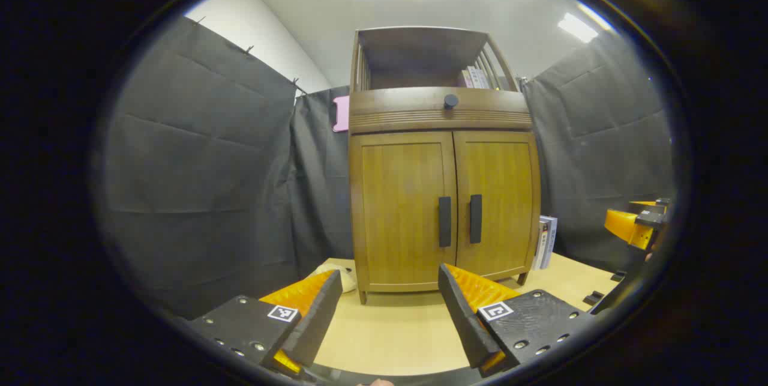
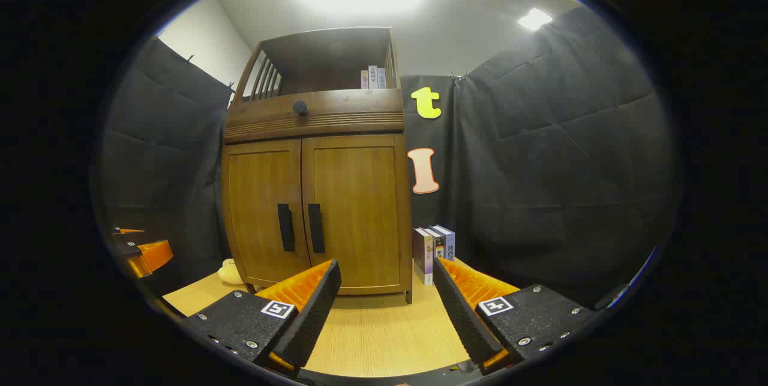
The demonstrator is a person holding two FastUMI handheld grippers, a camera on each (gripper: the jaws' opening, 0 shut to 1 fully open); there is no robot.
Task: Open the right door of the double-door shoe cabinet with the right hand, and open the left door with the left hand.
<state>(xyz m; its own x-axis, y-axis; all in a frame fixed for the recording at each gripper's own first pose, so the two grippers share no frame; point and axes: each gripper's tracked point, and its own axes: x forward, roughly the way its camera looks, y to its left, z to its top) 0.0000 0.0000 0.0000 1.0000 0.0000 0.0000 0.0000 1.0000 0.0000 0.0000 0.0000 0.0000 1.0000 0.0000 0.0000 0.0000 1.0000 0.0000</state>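
Both doors of the shoe cabinet [image 1: 444, 194] stand closed at the centre of the left gripper view, the left door [image 1: 401, 206] and right door [image 1: 497, 203] meeting at two dark vertical handles [image 1: 444, 221] set side by side. At lower left, a pale object [image 1: 339, 273] peeks out beside the cabinet's foot, mostly hidden behind a finger [image 1: 312, 320]. The left gripper [image 1: 390, 314] fills the bottom of the frame, its fingers spread wide apart with nothing between them, well short of the cabinet on the light wooden surface [image 1: 390, 332]. To the right of the cabinet stand a few books [image 1: 546, 242], partly cut off by its side. At far right, the other gripper [image 1: 636, 224] is cropped by the frame edge, its state impossible to tell there.

In the right gripper view, the cabinet [image 2: 318, 206] sits left of centre, doors shut, and the right gripper [image 2: 387, 308] at the bottom hangs open and empty. The knob [image 2: 299, 108] marks the drawer front above the doors.
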